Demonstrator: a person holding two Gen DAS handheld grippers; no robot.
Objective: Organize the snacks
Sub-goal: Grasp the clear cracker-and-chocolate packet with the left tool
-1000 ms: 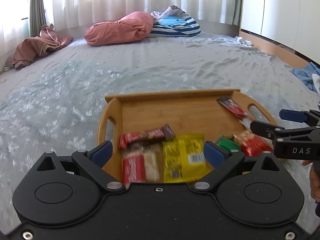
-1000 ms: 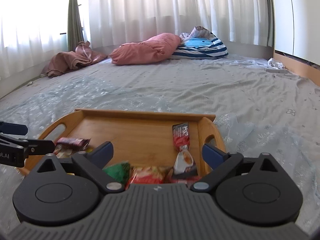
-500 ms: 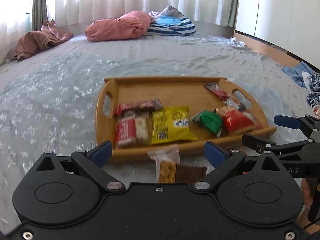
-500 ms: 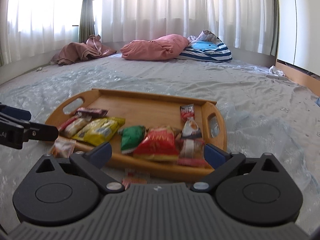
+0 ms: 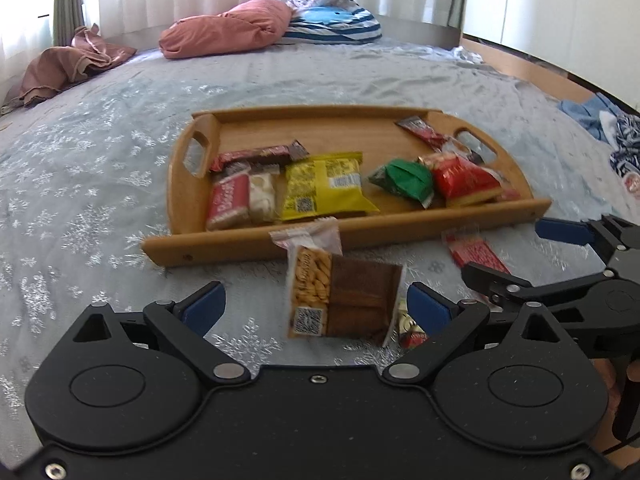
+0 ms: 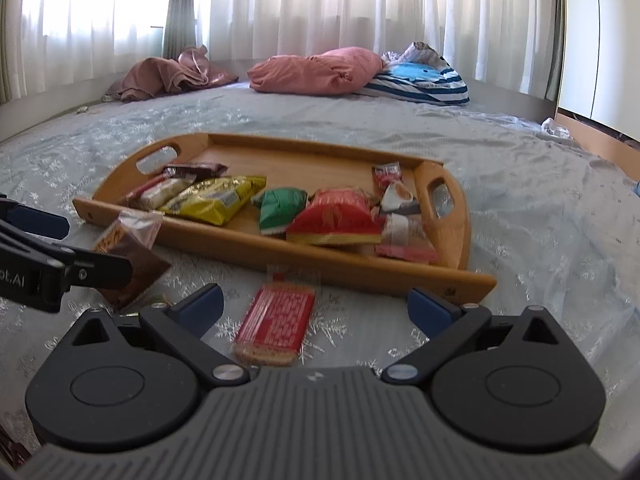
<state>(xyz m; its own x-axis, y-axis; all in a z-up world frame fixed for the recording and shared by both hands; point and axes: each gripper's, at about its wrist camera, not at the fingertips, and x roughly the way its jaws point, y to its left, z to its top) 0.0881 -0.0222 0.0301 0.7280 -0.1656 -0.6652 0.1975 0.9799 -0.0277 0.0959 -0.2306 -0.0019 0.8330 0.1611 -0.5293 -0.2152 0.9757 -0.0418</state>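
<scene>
Nearest the left gripper (image 5: 314, 304), whose jaws stand wide apart and hold nothing, a brown peanut packet (image 5: 340, 292) lies flat on the bed (image 5: 100, 168), outside the tray. It sits between the two blue pads (image 5: 202, 306), a little right of centre, with its long axis running away from the gripper toward the tray and its clear crimped end touching or just short of the near rail. A small wrapped sweet (image 5: 410, 326) peeks out at the packet's right edge.

The right gripper (image 6: 314, 306) is likewise spread and empty. Directly ahead of it, between its pads (image 6: 430, 308) and slightly left of centre, lies a red biscuit packet (image 6: 276, 326), also on the bed and short of the tray, its long axis pointing almost straight forward with a slight lean to the right. Each gripper is therefore nearer its own loose snack: left for the peanut packet, right for the red one. In both cases the jaws would close across the short width, which looks like the easy way to take them, I judge, since the packets are flat and slippery.

Beyond them the wooden tray (image 6: 400, 270) lies crosswise on the bed. From left to right it carries a dark chocolate bar (image 5: 260, 154), a red-and-white wafer pack (image 5: 240, 200), a yellow bag (image 5: 324, 188), a green bag (image 5: 404, 178), a red bag (image 5: 460, 180) and a few small sachets by the right handle. Its far half is bare wood.

Far off lie a pink pillow (image 5: 228, 28) and a striped cushion (image 5: 332, 26).
</scene>
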